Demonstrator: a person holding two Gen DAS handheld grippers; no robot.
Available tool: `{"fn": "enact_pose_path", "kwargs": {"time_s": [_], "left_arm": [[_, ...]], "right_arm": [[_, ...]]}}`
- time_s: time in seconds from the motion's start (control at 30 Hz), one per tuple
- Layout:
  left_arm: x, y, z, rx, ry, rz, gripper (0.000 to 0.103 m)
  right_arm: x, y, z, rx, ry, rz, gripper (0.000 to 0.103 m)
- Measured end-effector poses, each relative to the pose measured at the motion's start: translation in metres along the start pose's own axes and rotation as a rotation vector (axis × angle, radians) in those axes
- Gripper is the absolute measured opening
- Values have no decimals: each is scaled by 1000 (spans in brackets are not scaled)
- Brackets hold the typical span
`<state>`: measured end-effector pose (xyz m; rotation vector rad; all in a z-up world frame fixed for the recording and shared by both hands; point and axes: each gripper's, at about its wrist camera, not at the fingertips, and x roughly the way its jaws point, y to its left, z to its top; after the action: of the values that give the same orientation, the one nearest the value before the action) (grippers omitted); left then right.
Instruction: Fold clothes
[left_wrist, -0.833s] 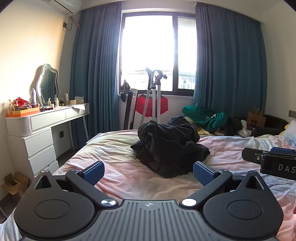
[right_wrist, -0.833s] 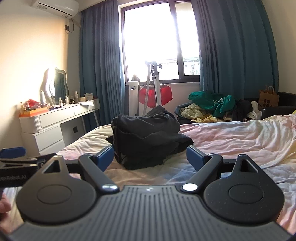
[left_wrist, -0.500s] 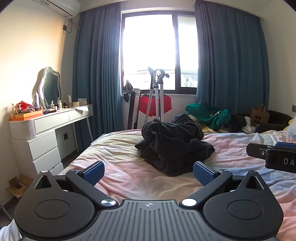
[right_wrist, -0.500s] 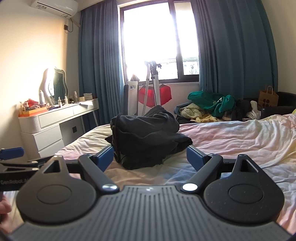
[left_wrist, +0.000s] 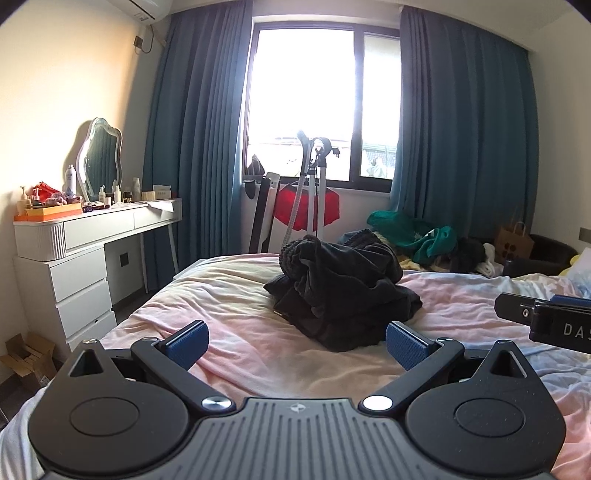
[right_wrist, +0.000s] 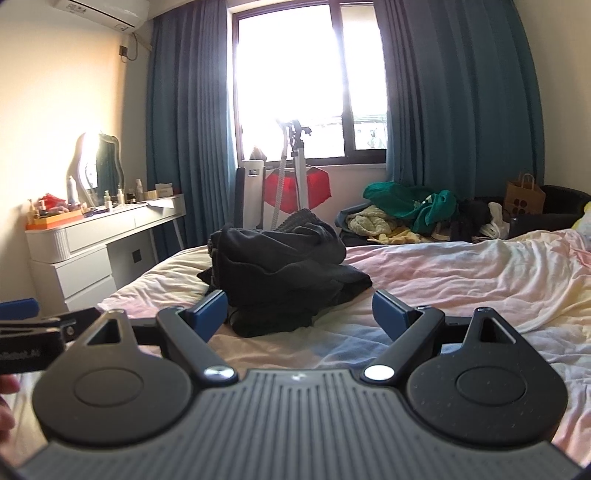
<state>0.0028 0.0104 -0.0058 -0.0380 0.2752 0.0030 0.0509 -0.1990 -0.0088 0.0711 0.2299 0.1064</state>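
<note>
1. Dark clothes (left_wrist: 340, 291) heaped mid-bed (left_wrist: 229, 295); single garments indistinguishable.
2. Left gripper (left_wrist: 295, 341): fingers spread wide, nothing between, short of the heap.
3. Right gripper (right_wrist: 299, 314): wide, empty; its left pad (right_wrist: 208, 312) overlaps the heap, contact unclear.

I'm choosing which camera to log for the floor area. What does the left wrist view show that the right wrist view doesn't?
Only the left wrist view shows the cardboard box on the floor beside the dresser. Only the right wrist view shows a bit of the person's hand at its left edge. Both show the dark clothes pile on the bed, the window, and both open tools, left tool and right tool.
</note>
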Motion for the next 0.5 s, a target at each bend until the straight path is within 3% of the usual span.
{"fn": "enact_pose_path", "kwargs": {"time_s": [0.5], "left_arm": [[5, 4, -4, -12, 5, -8, 103]], "right_arm": [[-3, -4, 2, 15, -20, 0, 87]]}}
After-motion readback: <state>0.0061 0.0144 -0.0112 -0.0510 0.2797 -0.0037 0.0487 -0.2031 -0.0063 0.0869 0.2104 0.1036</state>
